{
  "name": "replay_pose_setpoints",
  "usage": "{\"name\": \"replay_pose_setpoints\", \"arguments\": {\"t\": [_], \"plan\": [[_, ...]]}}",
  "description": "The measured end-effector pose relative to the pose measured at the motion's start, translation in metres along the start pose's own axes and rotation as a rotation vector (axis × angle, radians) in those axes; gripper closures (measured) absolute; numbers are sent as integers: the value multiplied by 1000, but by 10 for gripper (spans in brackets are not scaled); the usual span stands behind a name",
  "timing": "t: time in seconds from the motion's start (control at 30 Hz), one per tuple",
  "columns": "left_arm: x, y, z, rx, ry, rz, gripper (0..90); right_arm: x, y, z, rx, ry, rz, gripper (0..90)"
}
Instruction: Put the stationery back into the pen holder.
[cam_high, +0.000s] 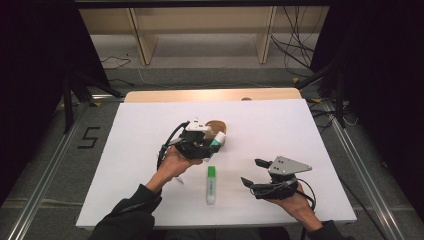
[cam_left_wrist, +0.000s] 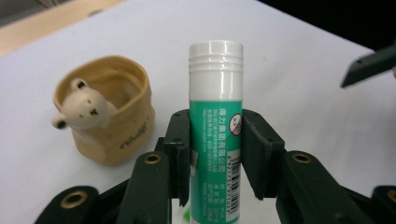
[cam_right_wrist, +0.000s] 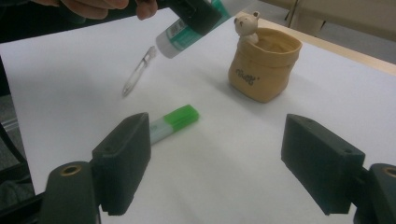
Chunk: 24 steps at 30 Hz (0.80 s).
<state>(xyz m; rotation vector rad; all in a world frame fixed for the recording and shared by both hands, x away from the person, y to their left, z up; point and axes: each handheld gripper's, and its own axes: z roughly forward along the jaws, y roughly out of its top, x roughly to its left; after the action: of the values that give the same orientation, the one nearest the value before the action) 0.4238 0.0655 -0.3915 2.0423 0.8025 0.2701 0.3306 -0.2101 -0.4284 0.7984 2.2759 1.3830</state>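
Holding a glue stick (cam_left_wrist: 215, 135) in my left gripper (cam_high: 200, 142), I have both pads pressed on its green label, one on each side, with the white cap end rising clear above the jaws in the left gripper view. In the high view that gripper sits near the middle of the white sheet (cam_high: 140, 150), and the glue stick pokes out toward 3 o'clock, just beside the pouch (cam_high: 218, 126).

From the left gripper view the pouch (cam_left_wrist: 109, 126) stands at 10 o'clock from the stick — tan, upright, open at the top, with a small bear (cam_left_wrist: 84, 105) peeking over its rim. It rests on the sheet, apart from the stick.

My right gripper (cam_high: 254, 173) hovers at about 4 o'clock from the left one, jaws spread wide with nothing between them. In its own view the pads frame bare sheet, and a marker (cam_right_wrist: 170, 122) with a green cap lies at 11 o'clock, just past the left pad. In the high view the marker (cam_high: 211, 185) lies flat between my two hands, cap end away from me. A thin clear piece (cam_right_wrist: 137, 72) lies on the sheet beyond it — I cannot tell what it is.
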Motion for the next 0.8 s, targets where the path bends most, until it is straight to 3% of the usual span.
{"name": "replay_pose_setpoints", "arguments": {"t": [0.2,0.4,0.57,0.8], "plan": [[4,6,8,-55,11,-27,652,3,-3,-4,7,0,1,236],[9,12,17,-100,37,-54,652,3,-6,-9,-8,20,44,230],[15,19,25,-114,66,-66,652,1,-9,-13,-20,32,88,226],[22,29,35,-139,98,-94,652,-3,-12,-16,-23,28,108,224]]}}
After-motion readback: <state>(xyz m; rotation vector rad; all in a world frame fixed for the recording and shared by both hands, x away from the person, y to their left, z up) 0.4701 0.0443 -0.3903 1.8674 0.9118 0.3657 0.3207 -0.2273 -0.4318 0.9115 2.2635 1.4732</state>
